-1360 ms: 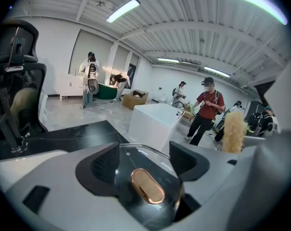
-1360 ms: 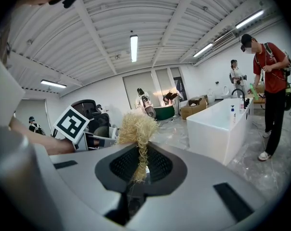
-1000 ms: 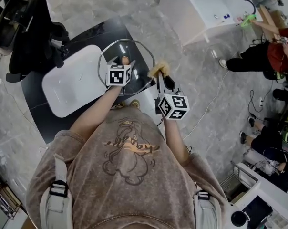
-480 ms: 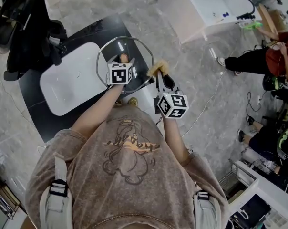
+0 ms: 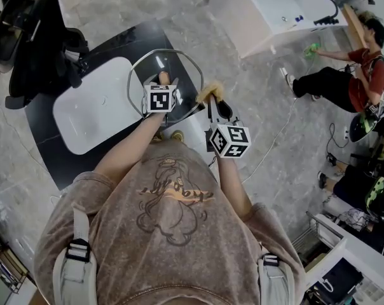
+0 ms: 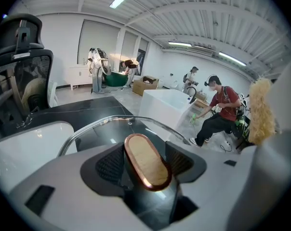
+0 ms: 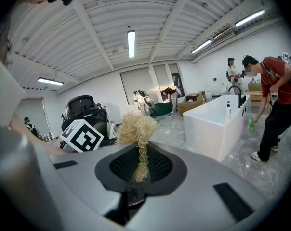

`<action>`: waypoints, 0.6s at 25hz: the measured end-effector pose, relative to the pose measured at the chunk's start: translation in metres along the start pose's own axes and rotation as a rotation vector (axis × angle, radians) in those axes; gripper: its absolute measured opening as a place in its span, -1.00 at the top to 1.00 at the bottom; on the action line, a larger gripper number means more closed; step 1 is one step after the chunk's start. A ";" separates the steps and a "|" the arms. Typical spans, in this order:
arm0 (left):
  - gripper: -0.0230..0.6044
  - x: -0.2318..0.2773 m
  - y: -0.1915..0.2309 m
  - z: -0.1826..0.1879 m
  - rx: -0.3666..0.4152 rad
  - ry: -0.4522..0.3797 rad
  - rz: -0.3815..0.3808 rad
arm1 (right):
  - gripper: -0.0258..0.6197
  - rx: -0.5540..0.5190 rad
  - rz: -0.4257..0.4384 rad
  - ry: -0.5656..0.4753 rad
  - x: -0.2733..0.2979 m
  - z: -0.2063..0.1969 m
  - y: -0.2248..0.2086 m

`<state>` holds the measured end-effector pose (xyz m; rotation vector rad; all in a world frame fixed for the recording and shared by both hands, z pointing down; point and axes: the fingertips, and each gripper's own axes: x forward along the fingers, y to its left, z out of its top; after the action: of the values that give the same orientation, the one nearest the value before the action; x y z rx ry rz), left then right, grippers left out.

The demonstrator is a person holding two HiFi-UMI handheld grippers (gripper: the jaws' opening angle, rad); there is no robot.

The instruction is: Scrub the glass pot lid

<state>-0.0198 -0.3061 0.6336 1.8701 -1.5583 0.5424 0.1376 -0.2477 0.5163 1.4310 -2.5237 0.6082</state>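
Note:
The glass pot lid (image 5: 174, 63), steel-rimmed, sits over the black table (image 5: 58, 164); in the left gripper view it is the curved rim (image 6: 107, 125) ahead. Its oval wooden knob (image 5: 163, 77) (image 6: 145, 161) stands between the jaws of my left gripper (image 5: 161, 85) (image 6: 144, 153). Those jaws have just been closing around the knob, and a thin gap still shows beside it. My right gripper (image 5: 215, 104) (image 7: 141, 165) hovers just right of the lid, shut on a straw-coloured scrubber (image 5: 211, 93) (image 7: 136, 129) whose tuft sticks out past the fingertips.
A white rounded tray (image 5: 96, 103) lies on the table left of the lid. A black office chair (image 5: 39, 37) stands at the far left. A white counter (image 5: 274, 11) is beyond, with a person in red (image 5: 354, 68) crouched beside it. A cable crosses the floor.
Both grippers, the lid and the scrubber stay where they were. The person in red at the right has shifted along the white counter.

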 end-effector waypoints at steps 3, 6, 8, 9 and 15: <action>0.03 0.000 0.000 0.000 -0.012 0.009 0.010 | 0.79 0.003 0.001 0.002 -0.001 -0.002 0.000; 0.06 -0.001 0.002 0.000 -0.040 0.014 0.027 | 0.79 0.003 0.004 0.002 -0.001 -0.002 0.000; 0.08 -0.003 0.001 0.001 -0.057 0.026 0.034 | 0.79 0.003 0.006 0.002 -0.002 -0.002 -0.001; 0.09 -0.002 0.001 0.000 -0.065 0.031 0.037 | 0.79 0.003 0.007 0.003 -0.002 -0.003 -0.002; 0.19 -0.007 0.005 -0.001 -0.084 0.080 0.048 | 0.79 0.002 0.014 0.010 -0.001 -0.004 -0.005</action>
<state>-0.0263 -0.3011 0.6305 1.7317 -1.5531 0.5578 0.1425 -0.2471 0.5212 1.4087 -2.5279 0.6193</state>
